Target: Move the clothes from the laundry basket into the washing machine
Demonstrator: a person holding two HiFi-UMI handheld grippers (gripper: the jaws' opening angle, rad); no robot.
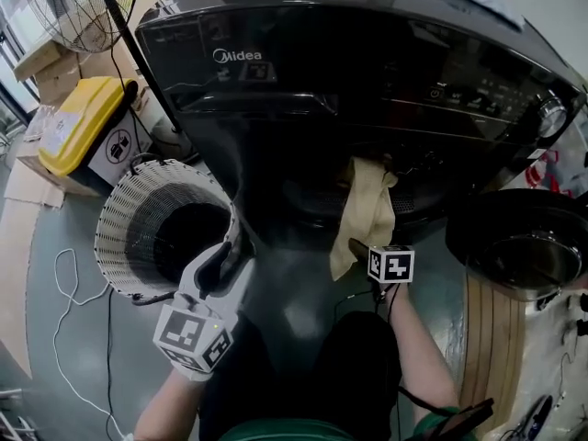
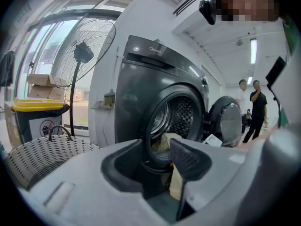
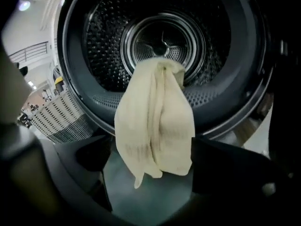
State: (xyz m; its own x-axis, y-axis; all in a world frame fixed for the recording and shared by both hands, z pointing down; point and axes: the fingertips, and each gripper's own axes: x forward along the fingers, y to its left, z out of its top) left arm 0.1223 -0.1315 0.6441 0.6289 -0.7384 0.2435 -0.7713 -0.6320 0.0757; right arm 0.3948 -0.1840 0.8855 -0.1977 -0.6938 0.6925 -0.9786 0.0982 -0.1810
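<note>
A cream cloth (image 1: 367, 209) hangs over the lip of the dark washing machine (image 1: 367, 53), half inside the drum (image 3: 160, 41) and half dangling in front. My right gripper (image 1: 372, 251) sits just below the opening, jaws wide open. The cloth (image 3: 155, 117) hangs loose between them, unpressed. My left gripper (image 1: 230, 246) is open and holds nothing. It hovers beside the white wicker laundry basket (image 1: 129, 219), whose inside looks dark and bare. In the left gripper view the gripper (image 2: 157, 147) points level toward the drum, with the cloth (image 2: 176, 180) beyond it.
The round machine door (image 1: 519, 242) stands swung open at the right. A yellow-lidded bin (image 1: 78, 122) and a fan on a stand (image 1: 129, 44) are behind the basket. A white cable (image 1: 64, 292) lies on the floor. Two people (image 2: 256, 107) stand far off.
</note>
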